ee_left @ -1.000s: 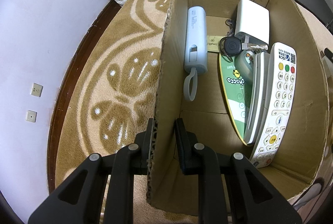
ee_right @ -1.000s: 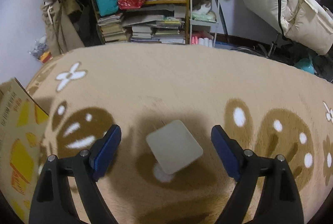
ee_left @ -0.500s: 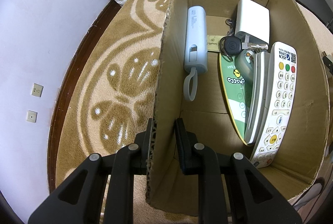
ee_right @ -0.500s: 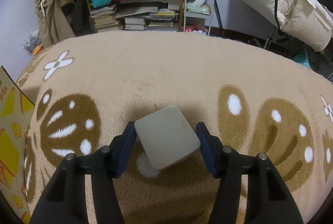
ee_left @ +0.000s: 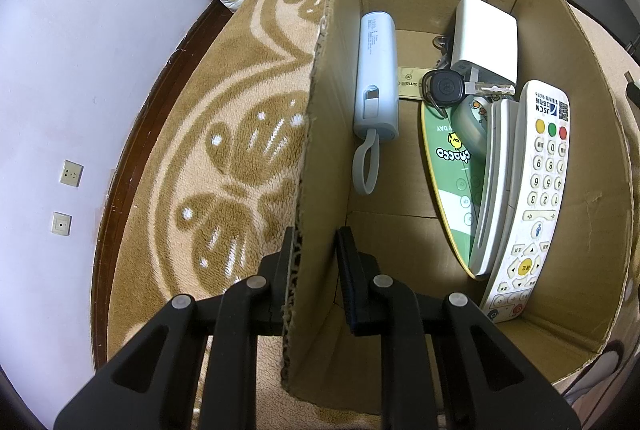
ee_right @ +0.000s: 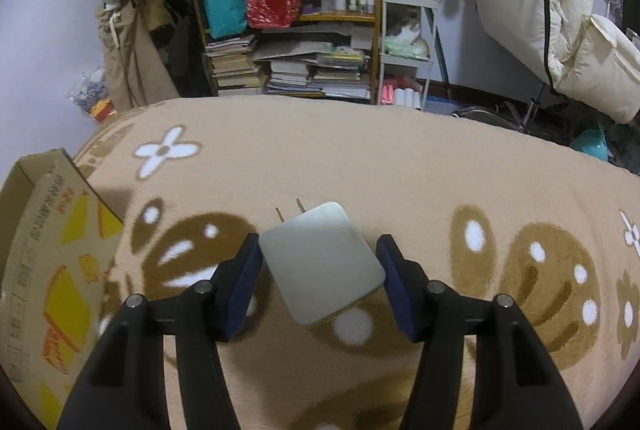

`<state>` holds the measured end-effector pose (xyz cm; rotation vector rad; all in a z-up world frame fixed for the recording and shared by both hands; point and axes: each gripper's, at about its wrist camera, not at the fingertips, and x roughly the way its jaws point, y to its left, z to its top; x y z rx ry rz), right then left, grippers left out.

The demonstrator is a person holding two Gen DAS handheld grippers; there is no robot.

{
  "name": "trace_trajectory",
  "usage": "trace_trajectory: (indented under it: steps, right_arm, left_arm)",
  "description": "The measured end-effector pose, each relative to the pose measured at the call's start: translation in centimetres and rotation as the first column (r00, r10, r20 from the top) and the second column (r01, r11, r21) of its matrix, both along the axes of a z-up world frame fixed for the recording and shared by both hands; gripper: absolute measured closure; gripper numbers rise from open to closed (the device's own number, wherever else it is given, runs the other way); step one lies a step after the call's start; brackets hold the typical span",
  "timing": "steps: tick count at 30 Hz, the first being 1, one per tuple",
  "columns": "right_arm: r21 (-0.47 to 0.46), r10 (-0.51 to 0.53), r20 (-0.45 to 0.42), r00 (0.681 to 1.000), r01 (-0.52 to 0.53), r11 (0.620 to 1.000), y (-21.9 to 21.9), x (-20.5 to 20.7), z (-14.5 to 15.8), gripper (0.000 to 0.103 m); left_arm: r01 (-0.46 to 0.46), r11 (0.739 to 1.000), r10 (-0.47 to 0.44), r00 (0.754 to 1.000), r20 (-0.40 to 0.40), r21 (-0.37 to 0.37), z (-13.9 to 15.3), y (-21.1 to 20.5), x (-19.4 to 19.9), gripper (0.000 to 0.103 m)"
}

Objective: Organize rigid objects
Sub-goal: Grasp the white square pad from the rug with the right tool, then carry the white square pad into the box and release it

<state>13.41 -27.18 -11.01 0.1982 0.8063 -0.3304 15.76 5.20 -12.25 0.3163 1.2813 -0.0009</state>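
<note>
A plush tan blanket [ee_right: 360, 158] with brown leaf shapes and white flowers covers the surface. A cardboard box [ee_left: 560, 330] stands directly on it, at the left edge in the right wrist view, its printed yellow side [ee_right: 52, 270] facing out. Right of the box, the blanket lies bare up to its far edge.

Remote [ee_left: 532, 198] in box [ee_left: 580, 78], rightmost
</note>
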Motion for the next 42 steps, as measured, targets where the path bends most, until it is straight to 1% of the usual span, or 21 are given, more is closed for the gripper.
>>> trace_trajectory:
  steps: [8,14,20,24,29,32,36,42]
  right_arm:
    - [-0.006,0.067,0.055,0.996,-0.067,0.998,3.4,0.7,2.8,0.041]
    - [0.014,0.112,0.097,0.989,-0.114,0.993,6.5,1.7,4.5,0.041]
    - [0.005,0.198,0.130,0.972,-0.201,0.980,10.5,1.9,6.1,0.041]
    - [-0.017,0.273,0.150,0.950,-0.274,0.962,13.5,1.6,7.2,0.041]
    - [-0.025,0.337,0.172,0.926,-0.338,0.941,16.5,1.2,7.9,0.041]
    - [-0.017,0.353,0.184,0.917,-0.356,0.934,17.6,1.2,8.2,0.041]
    - [-0.009,0.365,0.193,0.911,-0.370,0.929,18.9,1.2,8.2,0.041]
    - [0.004,0.372,0.176,0.911,-0.379,0.925,19.5,1.6,7.5,0.041]
  left_arm:
    - [0.000,1.000,0.000,1.000,-0.001,-0.001,0.0,0.1,0.0,0.084]
    - [-0.001,1.000,0.001,1.000,-0.001,-0.002,0.0,0.1,0.1,0.084]
    - [-0.003,1.000,0.003,1.000,-0.003,-0.011,0.1,0.3,0.2,0.084]
    - [0.000,1.000,0.000,1.000,-0.003,-0.009,0.1,0.3,0.2,0.084]
    - [0.000,1.000,0.000,1.000,-0.003,-0.010,0.2,0.3,0.2,0.084]
    - [-0.003,1.000,0.003,1.000,-0.003,-0.015,0.1,0.3,0.2,0.084]
    - [-0.005,1.000,0.005,1.000,-0.005,-0.021,0.1,0.4,0.2,0.084]
    - [-0.006,1.000,0.006,1.000,-0.006,-0.026,0.2,0.4,0.2,0.084]
